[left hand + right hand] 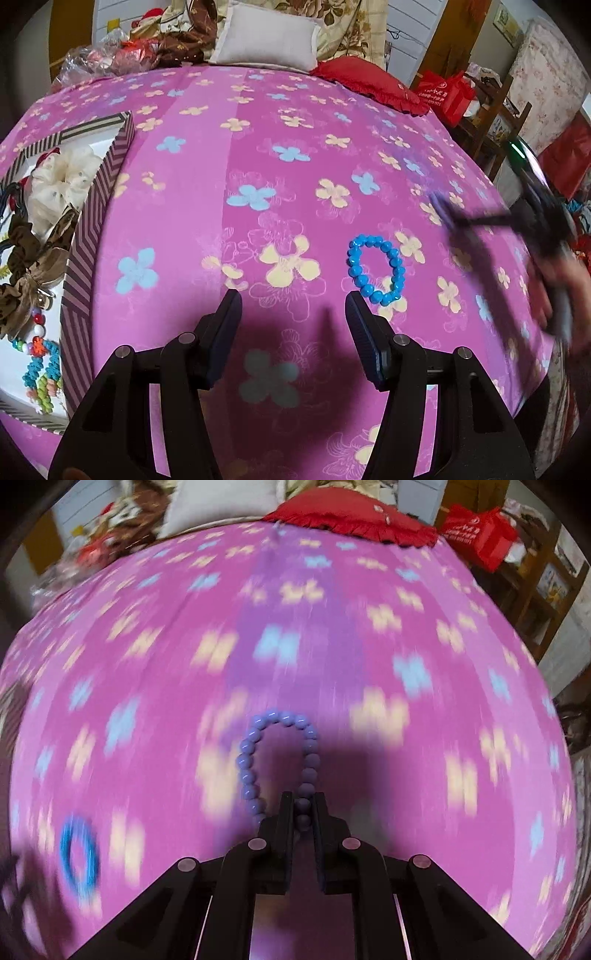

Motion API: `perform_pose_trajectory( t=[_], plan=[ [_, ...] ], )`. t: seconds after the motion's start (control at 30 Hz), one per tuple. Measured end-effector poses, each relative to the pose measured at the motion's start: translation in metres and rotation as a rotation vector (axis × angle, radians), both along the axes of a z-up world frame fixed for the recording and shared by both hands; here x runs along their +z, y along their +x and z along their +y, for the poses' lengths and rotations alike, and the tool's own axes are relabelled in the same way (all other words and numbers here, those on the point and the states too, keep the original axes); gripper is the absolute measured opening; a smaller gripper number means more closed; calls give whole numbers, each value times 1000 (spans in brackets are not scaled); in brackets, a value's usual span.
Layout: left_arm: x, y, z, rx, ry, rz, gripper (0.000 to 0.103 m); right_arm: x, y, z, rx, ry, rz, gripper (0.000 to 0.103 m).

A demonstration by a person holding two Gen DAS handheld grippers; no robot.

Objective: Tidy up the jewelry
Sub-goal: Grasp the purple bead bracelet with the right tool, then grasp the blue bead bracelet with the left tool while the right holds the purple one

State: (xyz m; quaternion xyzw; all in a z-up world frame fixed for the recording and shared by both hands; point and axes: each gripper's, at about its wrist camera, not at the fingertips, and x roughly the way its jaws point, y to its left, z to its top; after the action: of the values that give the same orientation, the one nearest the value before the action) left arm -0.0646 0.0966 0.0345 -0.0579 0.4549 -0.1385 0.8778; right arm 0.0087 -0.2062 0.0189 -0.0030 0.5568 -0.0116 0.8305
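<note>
A blue bead bracelet (376, 269) lies flat on the pink flowered sheet, just beyond my left gripper's right finger; it also shows blurred in the right wrist view (79, 856). My left gripper (293, 306) is open and empty, low over the sheet. My right gripper (302, 800) is shut on a lilac bead bracelet (277, 753) and holds it above the sheet; the loop hangs forward from the fingers. In the left wrist view the right gripper (443, 205) is a dark blur at the right. A striped box (98, 221) at the left holds scrunchies and beaded pieces.
The pink flowered sheet (258, 147) covers the bed. A white pillow (266, 38), a red cushion (369, 83) and plastic bags (99, 59) lie along the far edge. A red bag (439, 92) and wooden furniture stand beyond the right edge.
</note>
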Motion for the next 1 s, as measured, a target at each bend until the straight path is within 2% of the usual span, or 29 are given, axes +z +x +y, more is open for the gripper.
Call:
perform_pose_trajectory(
  t=[0.07,0.13,0.17,0.2,0.27,0.37,0.47,0.63,0.8,1.0],
  plan=[
    [0,-1,0,-4,-8,-3,58,-1,-31,5,25,-3,-25,13],
    [1,-3,-1,-13,-15,1,58,-3,-50,4,19,-2,-77,35],
    [1,-3,-2,-20,-22,9,57,-5,-51,3,10,5,-94,51],
    [1,-4,-2,-21,-28,14,55,-7,-54,-1,-12,25,-124,54],
    [4,-6,-4,-8,-11,22,49,-9,-57,-3,-27,39,-176,54],
    [13,-11,-4,3,-2,9,49,-11,-62,0,-15,42,-231,54],
    [12,-3,-8,7,39,27,49,-12,-62,0,-11,55,-278,54],
    [11,19,-25,5,30,64,49,-11,-66,-15,-4,177,-313,54],
    [4,32,-56,-48,79,73,49,-14,-69,1,59,87,-309,54],
    [-9,46,-81,-101,159,90,49,-15,-70,-1,75,105,-310,54]
  ],
)
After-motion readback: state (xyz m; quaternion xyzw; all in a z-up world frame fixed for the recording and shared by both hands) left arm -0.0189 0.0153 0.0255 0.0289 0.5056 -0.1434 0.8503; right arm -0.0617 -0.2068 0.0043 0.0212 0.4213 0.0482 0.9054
